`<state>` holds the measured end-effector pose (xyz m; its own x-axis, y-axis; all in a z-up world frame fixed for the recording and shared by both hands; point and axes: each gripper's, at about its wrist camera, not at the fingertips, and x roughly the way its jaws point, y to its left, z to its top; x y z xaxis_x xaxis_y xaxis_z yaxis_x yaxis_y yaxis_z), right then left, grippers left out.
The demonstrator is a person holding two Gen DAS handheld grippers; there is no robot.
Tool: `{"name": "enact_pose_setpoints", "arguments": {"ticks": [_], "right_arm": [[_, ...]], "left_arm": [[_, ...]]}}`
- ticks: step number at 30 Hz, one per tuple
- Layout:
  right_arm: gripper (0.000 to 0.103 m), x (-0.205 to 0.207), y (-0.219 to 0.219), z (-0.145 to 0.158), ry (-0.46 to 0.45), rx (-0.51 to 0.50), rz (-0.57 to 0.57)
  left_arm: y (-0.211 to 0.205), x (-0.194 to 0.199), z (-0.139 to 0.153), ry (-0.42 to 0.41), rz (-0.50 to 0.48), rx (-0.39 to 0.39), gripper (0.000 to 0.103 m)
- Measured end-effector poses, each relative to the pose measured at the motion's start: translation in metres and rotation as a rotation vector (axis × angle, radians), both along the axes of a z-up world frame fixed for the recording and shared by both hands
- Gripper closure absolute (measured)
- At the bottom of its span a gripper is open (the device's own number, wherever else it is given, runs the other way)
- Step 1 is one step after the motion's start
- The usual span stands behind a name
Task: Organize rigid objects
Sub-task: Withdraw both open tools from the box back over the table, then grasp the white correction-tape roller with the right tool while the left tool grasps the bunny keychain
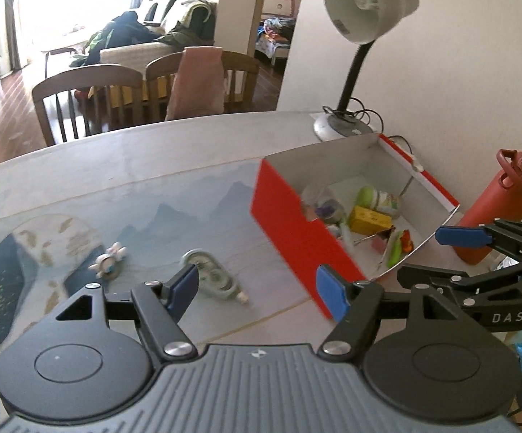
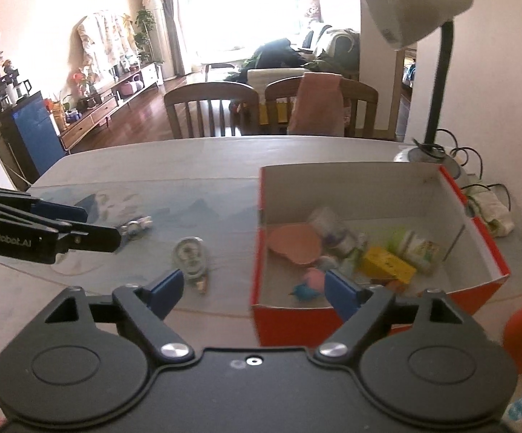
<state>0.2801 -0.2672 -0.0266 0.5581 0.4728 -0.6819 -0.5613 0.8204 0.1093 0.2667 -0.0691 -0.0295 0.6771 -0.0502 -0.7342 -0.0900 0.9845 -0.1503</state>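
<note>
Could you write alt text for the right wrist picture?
An open, empty right gripper hovers over a grey table, beside a red cardboard box of small items. A clear correction-tape dispenser lies outside it.

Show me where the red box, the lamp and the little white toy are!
red box (image 2: 261, 259): right wrist view, on its red left wall.
lamp (image 1: 363, 7): left wrist view, on the shade.
little white toy (image 1: 108, 261): left wrist view, on its body.

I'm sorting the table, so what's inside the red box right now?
The red box holds a yellow carton, a green-capped bottle, a pink heart-shaped piece, a small jar and a blue toy. Its near wall hides the front floor.
</note>
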Motion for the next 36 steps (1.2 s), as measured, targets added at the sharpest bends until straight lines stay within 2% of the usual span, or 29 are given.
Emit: {"name": "enact_pose_setpoints", "arguments": {"ticks": [2, 6, 18, 20, 22, 31, 36], "right_arm": [[0.016, -0.006, 0.01, -0.001, 0.003, 0.006, 0.005], [0.013, -0.018, 0.03, -0.003, 0.011, 0.02, 0.009], [0.006, -0.03, 0.091, -0.014, 0.02, 0.036, -0.011], [0.006, -0.028, 0.101, -0.018, 0.021, 0.029, -0.015], [0.006, -0.026, 0.11, -0.022, 0.016, 0.018, -0.016], [0.006, -0.007, 0.143, -0.046, 0.015, -0.027, -0.021], [0.009, 0.011, 0.154, -0.065, 0.025, -0.052, -0.018]], "left_arm": [[0.011, -0.009, -0.001, -0.005, 0.005, 0.001, 0.031], [0.033, -0.022, -0.003, -0.009, 0.013, -0.014, 0.022], [0.102, -0.038, -0.019, -0.003, 0.015, -0.049, 0.018], [0.113, -0.036, -0.025, -0.002, 0.013, -0.06, 0.015], [0.123, -0.034, -0.031, -0.001, 0.016, -0.068, 0.002], [0.162, -0.009, -0.062, -0.024, 0.05, -0.025, 0.001], [0.178, 0.014, -0.087, -0.002, 0.084, -0.038, 0.001]]}}
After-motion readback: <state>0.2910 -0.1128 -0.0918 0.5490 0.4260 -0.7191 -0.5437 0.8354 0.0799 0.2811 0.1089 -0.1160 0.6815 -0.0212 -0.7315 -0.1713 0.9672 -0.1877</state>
